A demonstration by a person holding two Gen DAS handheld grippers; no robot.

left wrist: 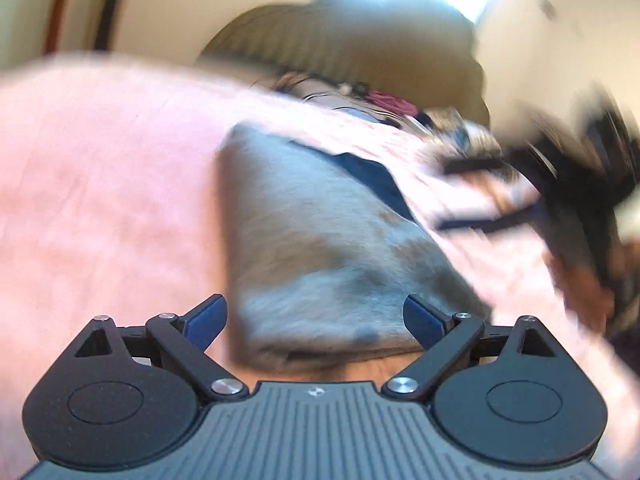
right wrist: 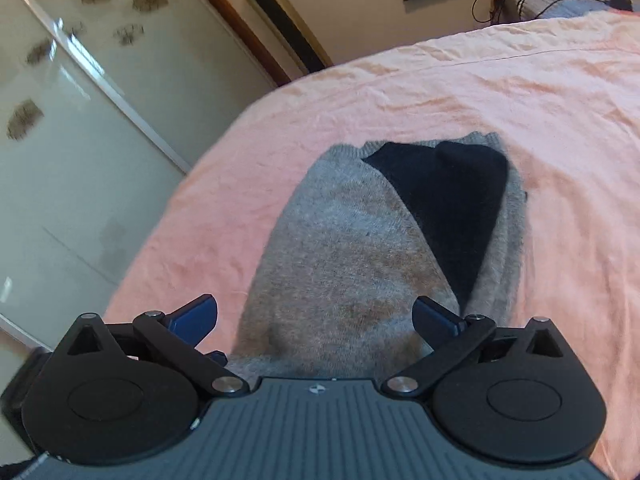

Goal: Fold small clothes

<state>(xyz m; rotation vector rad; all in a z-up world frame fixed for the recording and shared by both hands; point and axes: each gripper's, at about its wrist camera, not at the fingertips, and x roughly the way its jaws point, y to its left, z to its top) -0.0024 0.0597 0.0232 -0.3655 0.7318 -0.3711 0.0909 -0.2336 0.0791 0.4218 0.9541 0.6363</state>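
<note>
A folded grey knit garment [right wrist: 344, 248] with a dark navy part [right wrist: 448, 208] lies flat on the pink bedsheet [right wrist: 520, 112]. My right gripper [right wrist: 316, 316] hangs just over its near end, jaws wide open, nothing pinched between the blue-padded fingers [right wrist: 196, 318]. In the blurred left wrist view the same grey garment [left wrist: 320, 240] stretches away from my left gripper [left wrist: 316, 316], which is also open over the garment's near edge. The other gripper [left wrist: 560, 184] shows as a dark blur at the right, above the sheet.
The pink sheet [left wrist: 100, 180] covers the bed. A heap of mixed clothes and cables [left wrist: 384, 104] lies at the bed's far end by a headboard [left wrist: 340, 40]. Frosted sliding doors [right wrist: 80, 120] and a tall standing unit [right wrist: 280, 20] stand beside the bed's edge.
</note>
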